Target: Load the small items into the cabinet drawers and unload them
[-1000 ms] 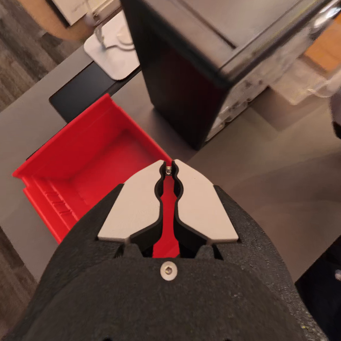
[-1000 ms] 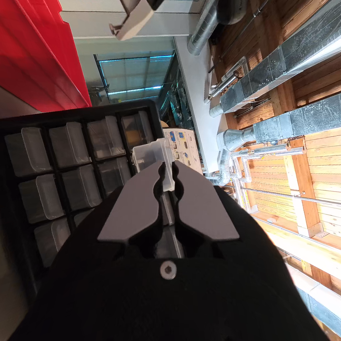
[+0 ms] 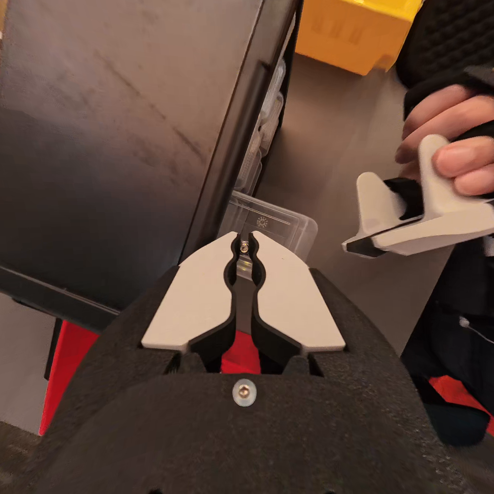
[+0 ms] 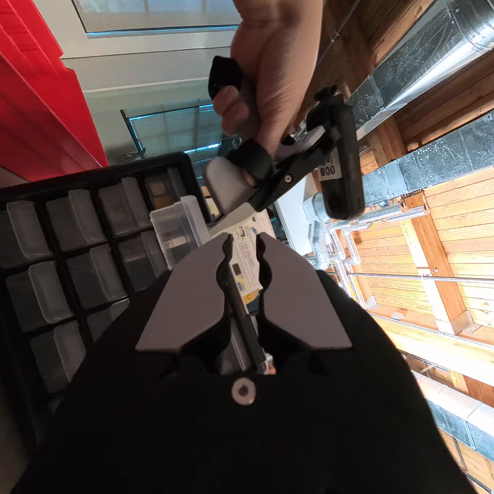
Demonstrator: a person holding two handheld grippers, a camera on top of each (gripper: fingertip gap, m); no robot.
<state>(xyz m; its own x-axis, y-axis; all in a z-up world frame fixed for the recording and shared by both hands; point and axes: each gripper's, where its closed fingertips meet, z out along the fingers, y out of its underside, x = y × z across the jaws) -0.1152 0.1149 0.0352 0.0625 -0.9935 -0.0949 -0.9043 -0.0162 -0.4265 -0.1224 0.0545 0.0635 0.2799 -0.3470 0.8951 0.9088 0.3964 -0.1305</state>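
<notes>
One small silver screw [image 3: 243, 248] sits pinched in my left hand-held gripper [image 3: 243, 236], over the pulled-out clear plastic drawer [image 3: 270, 227] of the black cabinet [image 3: 120, 133]; right hand-held gripper [image 4: 243, 235] slightly parted, empty. I judge loading barely underway.

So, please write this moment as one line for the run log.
left gripper: shut on small screw, above pulled-out clear drawer | right gripper: open, empty, beside drawer | cabinet: other drawers closed

A grey table [image 3: 334, 307] carries a black drawer cabinet [image 3: 120, 160]; a red bin [image 3: 66, 355] lies just beside the cabinet's near corner, and a yellow bin [image 3: 347, 34] sits beyond the cabinet's drawer face
</notes>
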